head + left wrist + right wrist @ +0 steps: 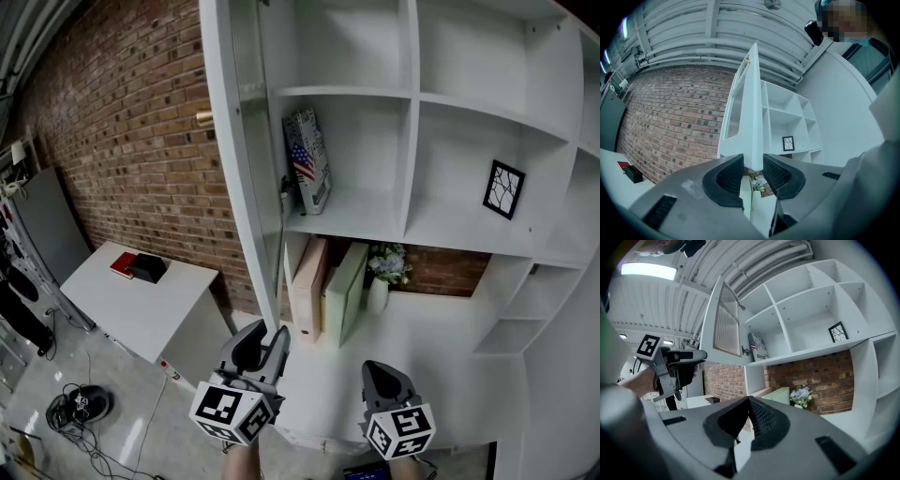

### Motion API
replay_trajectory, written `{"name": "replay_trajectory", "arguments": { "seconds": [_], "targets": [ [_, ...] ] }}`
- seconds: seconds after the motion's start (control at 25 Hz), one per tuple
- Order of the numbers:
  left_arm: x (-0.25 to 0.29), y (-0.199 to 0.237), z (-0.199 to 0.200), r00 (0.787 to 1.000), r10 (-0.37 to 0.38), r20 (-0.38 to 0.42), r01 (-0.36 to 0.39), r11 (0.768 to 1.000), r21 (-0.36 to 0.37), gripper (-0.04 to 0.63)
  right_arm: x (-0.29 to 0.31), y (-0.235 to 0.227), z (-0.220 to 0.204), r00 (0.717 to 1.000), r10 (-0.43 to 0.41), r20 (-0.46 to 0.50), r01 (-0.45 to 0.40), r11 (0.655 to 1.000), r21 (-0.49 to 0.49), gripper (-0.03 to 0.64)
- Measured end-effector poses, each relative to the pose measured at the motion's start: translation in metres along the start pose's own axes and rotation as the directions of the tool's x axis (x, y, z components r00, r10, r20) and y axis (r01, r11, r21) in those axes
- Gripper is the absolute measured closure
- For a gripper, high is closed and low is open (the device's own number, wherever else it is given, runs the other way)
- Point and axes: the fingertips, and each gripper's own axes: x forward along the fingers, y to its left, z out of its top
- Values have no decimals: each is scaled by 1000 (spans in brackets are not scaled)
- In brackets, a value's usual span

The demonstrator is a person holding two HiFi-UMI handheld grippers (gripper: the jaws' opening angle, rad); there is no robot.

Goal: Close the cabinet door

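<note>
The white cabinet door (pixel 234 169) stands swung open, edge-on to me, with a ribbed glass panel (pixel 725 322) and a gold knob (pixel 203 118). My left gripper (pixel 265 339) is at the door's lower corner. In the left gripper view the door (pixel 752 117) has its edge between the open jaws of the left gripper (pixel 753 164), a pad close on each side. The right gripper view shows the left gripper (pixel 696 357) beside the door. My right gripper (pixel 386 373) hangs lower right before the shelves. The right gripper (pixel 749 400) is shut on nothing.
The open shelf unit (pixel 412 94) holds a flag-printed box (pixel 307 159), a framed picture (pixel 503 188), upright folders (pixel 323 291) and a small vase of flowers (pixel 384 272). A brick wall (pixel 122 141) is at left, with a white table (pixel 122 300) and cables on the floor (pixel 80 405).
</note>
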Motion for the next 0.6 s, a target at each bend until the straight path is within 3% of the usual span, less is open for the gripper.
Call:
{"name": "replay_trajectory", "arguments": {
  "seconds": [0.6],
  "targets": [
    [16,-21,-4,1000,-18,5,18,1000,21,457,2,-27,5,1000,-1,13,1,1000,-12,615]
  ]
}}
